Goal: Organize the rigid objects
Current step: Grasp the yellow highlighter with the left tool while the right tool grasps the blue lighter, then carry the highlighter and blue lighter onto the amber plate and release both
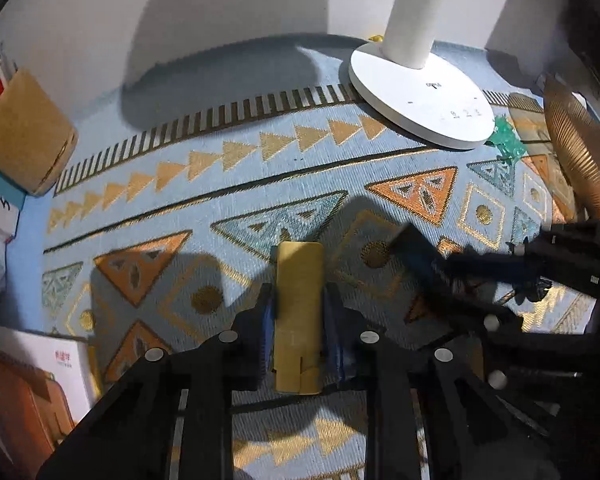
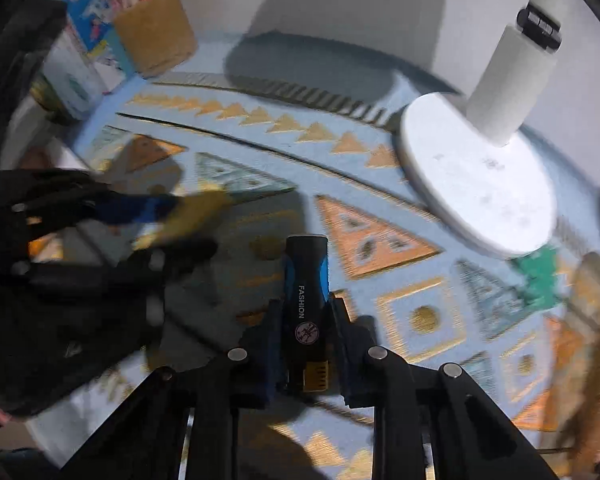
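Patterned blue cloth over counter [image 1: 260, 168], white wall behind. Left tongs [image 1: 300, 320] clamped on yellow block [image 1: 299, 312]; right tongs [image 2: 305, 332] clamped on black-and-blue pocket tool [image 2: 306, 304]. Likely mid-carry; next, finding each a spot. Cork pen cup [image 1: 24, 136] far left corner, white lamp base [image 1: 420, 108] right, crowding the back edge.

Both wrist fisheyes look steeply down, close over the patterned tablecloth [image 1: 228, 184]; each shows the white lamp base [image 1: 420, 100] upper right, cork pen holder [image 2: 156, 32] upper left.
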The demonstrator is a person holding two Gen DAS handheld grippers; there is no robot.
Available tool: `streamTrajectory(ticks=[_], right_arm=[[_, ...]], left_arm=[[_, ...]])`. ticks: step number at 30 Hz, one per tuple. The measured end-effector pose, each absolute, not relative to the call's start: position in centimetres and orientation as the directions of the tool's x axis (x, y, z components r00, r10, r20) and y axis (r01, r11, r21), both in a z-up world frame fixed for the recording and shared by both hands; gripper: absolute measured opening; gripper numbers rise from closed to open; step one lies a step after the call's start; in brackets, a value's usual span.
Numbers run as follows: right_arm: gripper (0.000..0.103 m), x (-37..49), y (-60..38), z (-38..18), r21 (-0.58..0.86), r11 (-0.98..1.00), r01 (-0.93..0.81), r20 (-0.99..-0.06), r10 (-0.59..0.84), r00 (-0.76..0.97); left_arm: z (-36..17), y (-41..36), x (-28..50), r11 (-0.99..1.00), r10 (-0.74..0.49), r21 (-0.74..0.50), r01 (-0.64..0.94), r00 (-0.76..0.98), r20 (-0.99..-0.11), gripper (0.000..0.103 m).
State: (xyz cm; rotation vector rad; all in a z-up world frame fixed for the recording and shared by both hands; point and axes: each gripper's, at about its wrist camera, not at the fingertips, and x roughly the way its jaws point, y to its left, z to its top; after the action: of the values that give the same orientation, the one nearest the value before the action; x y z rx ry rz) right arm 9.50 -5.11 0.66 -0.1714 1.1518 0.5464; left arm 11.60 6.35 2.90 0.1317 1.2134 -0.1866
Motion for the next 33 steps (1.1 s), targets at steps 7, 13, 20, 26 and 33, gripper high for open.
streamTrajectory(ticks=[7,13,20,26,33], right_arm=[[0.023,7.9,-9.0,3.8,0.497,0.756,-0.426,-0.763,0.615,0.199],[0.023,5.9,-11.5,7.3,0.539,0.74,-0.403,-0.713,0.655,0.249],[0.023,4.0,-18.2,11.5,0.678,0.661,-0.32,-0.58,0.749,0.32],[0.023,2.8,-27.0,14.7,0.71,0.675,-0.201,-0.538,0.704,0.463],[0.023,0.0,-37.6,18.5,0.628,0.776,-0.059,-0.56,0.504,0.658]], left_arm=[[7.3,9.4,9.4,0.974,-0.211,-0.166,0.153,0.364,-0.907,0.021],[11.2,7.9,7.2,0.95,-0.31,-0.265,0.163,0.406,-0.86,0.021],[15.2,1.8,5.9,0.914,-0.396,-0.303,0.271,0.426,-0.813,0.021],[17.9,-4.8,6.0,0.856,-0.491,-0.338,0.391,0.41,-0.769,0.021],[19.8,-14.7,7.5,0.784,-0.567,-0.337,0.521,0.381,-0.73,0.021]])
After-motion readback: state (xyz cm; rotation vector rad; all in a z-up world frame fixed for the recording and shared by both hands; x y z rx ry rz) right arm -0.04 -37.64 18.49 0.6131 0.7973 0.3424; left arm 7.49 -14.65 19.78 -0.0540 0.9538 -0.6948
